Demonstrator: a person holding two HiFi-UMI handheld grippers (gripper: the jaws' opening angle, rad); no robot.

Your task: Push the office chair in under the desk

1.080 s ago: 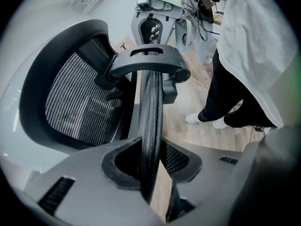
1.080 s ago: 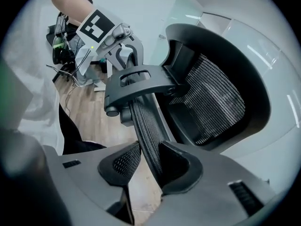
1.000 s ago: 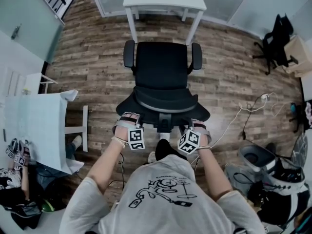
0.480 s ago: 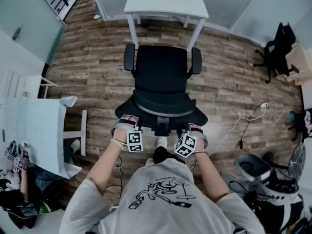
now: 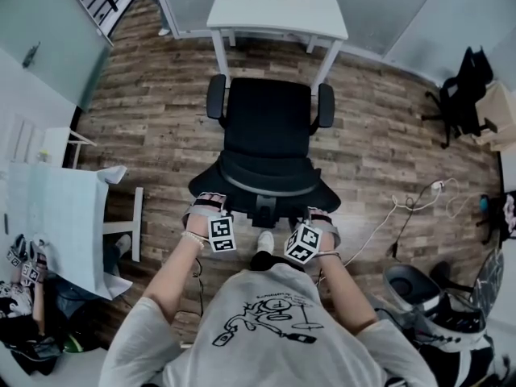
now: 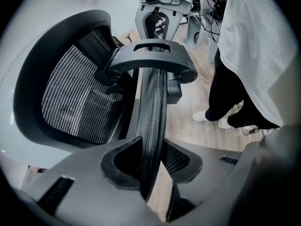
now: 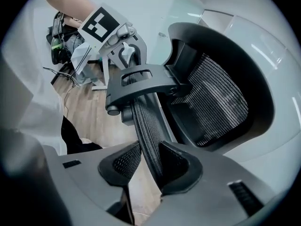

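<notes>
The black office chair faces the white desk, its seat front just short of the desk legs. I stand behind it with both grippers on the backrest's top rim. My left gripper holds the rim's left part. In the left gripper view the ribbed rim runs between the pads of the left gripper, whose jaws are opening slightly while still touching it. My right gripper clamps the rim's right part. In the right gripper view the rim sits pressed between the pads of the right gripper.
A white table stands at the left, with a person's hands beside it. A white cable trails over the wooden floor at the right. Another black chair and grey equipment stand at the right.
The chair has rolled forward towards the desk, and I have stepped after it with both grippers still on the backrest rim.
</notes>
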